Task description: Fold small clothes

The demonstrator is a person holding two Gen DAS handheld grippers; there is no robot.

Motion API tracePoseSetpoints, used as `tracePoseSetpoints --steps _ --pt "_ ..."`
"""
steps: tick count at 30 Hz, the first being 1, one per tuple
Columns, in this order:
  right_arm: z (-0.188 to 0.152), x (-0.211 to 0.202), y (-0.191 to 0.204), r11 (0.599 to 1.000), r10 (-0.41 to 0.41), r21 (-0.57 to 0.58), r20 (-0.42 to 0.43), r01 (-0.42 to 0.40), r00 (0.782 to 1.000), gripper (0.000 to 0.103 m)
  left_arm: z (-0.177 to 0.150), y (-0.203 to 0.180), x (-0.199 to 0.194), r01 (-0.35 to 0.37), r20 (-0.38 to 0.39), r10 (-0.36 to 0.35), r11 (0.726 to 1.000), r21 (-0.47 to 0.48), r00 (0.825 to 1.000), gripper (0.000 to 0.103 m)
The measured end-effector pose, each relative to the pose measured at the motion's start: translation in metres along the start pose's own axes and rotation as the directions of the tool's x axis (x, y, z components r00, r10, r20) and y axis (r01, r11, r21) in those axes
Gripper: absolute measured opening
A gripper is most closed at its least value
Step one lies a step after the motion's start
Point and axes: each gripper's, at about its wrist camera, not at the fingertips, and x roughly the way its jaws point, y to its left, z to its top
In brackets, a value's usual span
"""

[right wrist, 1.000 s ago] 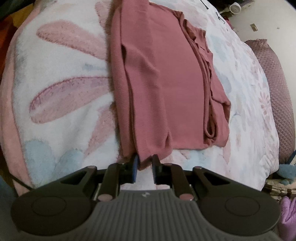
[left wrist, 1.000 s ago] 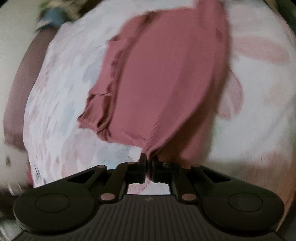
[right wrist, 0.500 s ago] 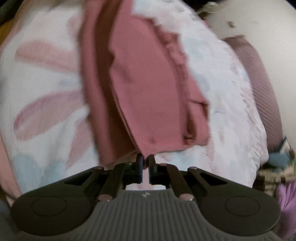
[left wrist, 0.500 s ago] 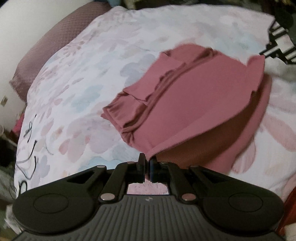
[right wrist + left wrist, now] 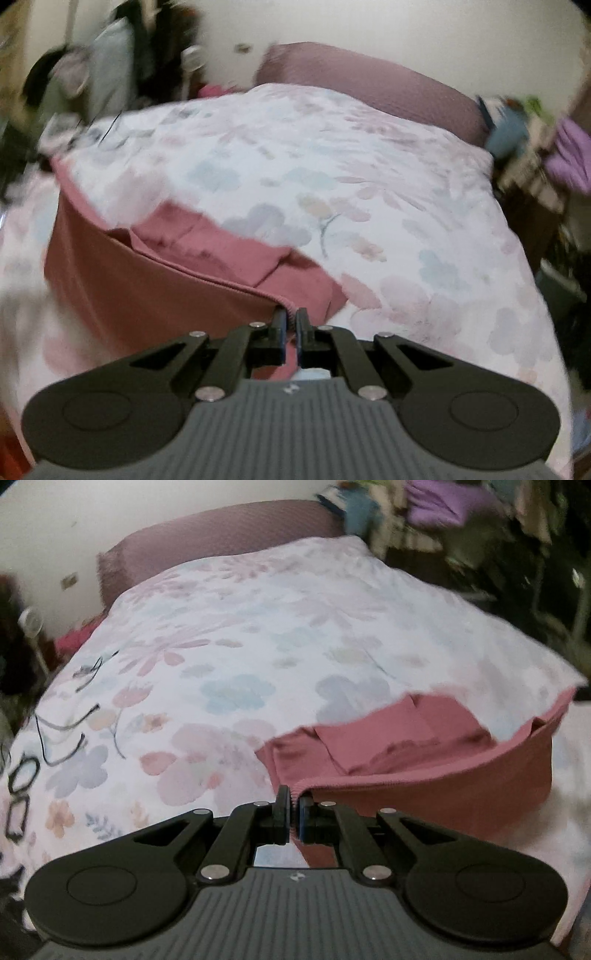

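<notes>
My fingers (image 5: 283,805) on both the left gripper (image 5: 293,806) and right gripper (image 5: 291,325) pinch the pink garment (image 5: 424,794) hem closed, lifting it from the bedspread (image 5: 258,657) toward twelve o'clock for folding over.

Garment (image 5: 424,738) on bedspread (image 5: 258,657); pillow (image 5: 221,535) behind bedspread.
</notes>
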Motion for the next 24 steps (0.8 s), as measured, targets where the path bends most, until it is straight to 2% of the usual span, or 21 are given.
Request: tracePoseSetpoints --steps 4,11,16,18,24 --pt "0.022 0.019 -0.014 0.994 -0.023 0.103 0.023 0.021 0.999 0.0 0.019 0.014 0.023 -0.005 0.006 0.006 0.997 -0.08 1.0 0.004" --pt "0.06 0.078 -0.038 0.98 -0.053 0.191 0.026 0.047 0.998 0.0 0.053 0.031 0.073 -0.025 -0.01 0.024 0.992 -0.122 1.0 0.004" --pt "0.076 0.151 -0.055 0.974 -0.048 0.222 -0.037 0.055 0.998 0.0 0.066 0.042 0.136 -0.067 -0.085 0.06 0.994 -0.087 0.995 0.004" --pt "0.077 0.181 -0.06 0.97 -0.041 0.238 -0.072 0.057 0.997 0.0 0.067 0.045 0.161 -0.065 -0.115 0.055 0.994 -0.091 0.992 0.004" --pt "0.064 0.26 -0.074 0.951 -0.034 0.296 -0.169 0.084 0.985 0.0 0.064 0.045 0.218 -0.05 -0.144 0.035 0.994 -0.099 0.989 0.004"
